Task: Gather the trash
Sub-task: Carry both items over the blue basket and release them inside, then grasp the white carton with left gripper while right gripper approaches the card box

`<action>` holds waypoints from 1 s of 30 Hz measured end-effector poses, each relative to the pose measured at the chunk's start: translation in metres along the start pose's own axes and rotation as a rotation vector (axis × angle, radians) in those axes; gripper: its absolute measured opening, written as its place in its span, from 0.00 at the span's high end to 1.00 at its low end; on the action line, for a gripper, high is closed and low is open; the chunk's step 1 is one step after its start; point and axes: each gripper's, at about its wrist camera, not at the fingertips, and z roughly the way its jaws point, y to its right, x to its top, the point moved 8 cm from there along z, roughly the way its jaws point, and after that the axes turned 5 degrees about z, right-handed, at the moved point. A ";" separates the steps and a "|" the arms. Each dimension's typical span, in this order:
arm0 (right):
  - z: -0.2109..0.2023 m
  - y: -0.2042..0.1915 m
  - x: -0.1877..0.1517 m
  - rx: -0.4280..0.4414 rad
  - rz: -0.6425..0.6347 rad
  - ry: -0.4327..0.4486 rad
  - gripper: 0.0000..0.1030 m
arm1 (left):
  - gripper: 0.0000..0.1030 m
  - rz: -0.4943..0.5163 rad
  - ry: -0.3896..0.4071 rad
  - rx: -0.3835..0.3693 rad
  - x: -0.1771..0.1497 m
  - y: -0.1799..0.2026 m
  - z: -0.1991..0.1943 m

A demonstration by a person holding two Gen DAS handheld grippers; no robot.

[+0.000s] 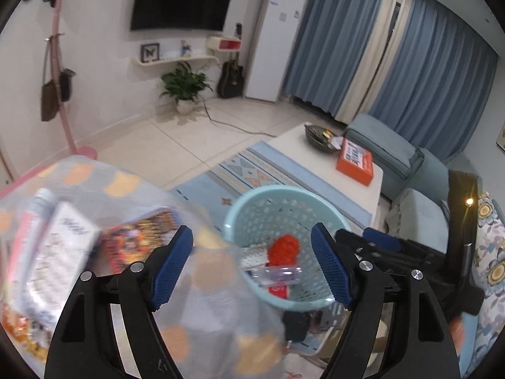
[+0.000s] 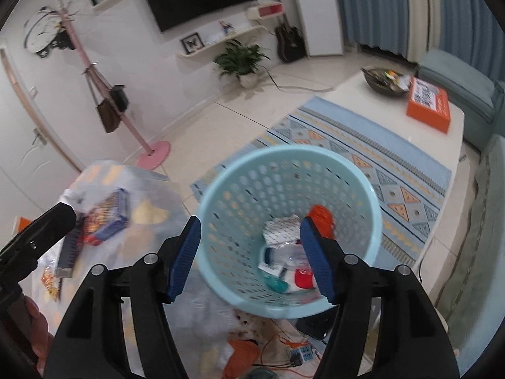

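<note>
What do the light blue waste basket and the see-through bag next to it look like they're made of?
Basket: apparently moulded plastic, smooth and slightly glossy, walls pierced with regular holes. Bag: thin translucent plastic film, probably; printed orange patches, and boxes show through it.

You are not getting any readable text in either view. The flat orange box (image 2: 427, 107) lying on the white low table (image 2: 353, 101) is showing a white printed panel on its lid, but the marks are staying too small and soft to make out. The white carton (image 1: 60, 246) inside the clear plastic bag (image 1: 94, 195) is carrying dark script that motion blur is smearing. The tall white cabinet (image 1: 277, 44) is bearing small labels, also illegible.
</note>
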 end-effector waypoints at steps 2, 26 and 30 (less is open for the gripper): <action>-0.008 -0.020 0.001 0.019 -0.032 0.018 0.38 | 0.25 -0.009 0.020 0.022 -0.001 -0.017 -0.016; 0.056 -0.194 0.006 0.225 -0.309 0.003 0.36 | 0.20 0.031 -0.126 0.210 -0.050 -0.162 -0.012; 0.084 -0.196 0.011 0.223 -0.297 -0.037 0.53 | 0.38 0.011 -0.158 0.199 -0.057 -0.165 -0.003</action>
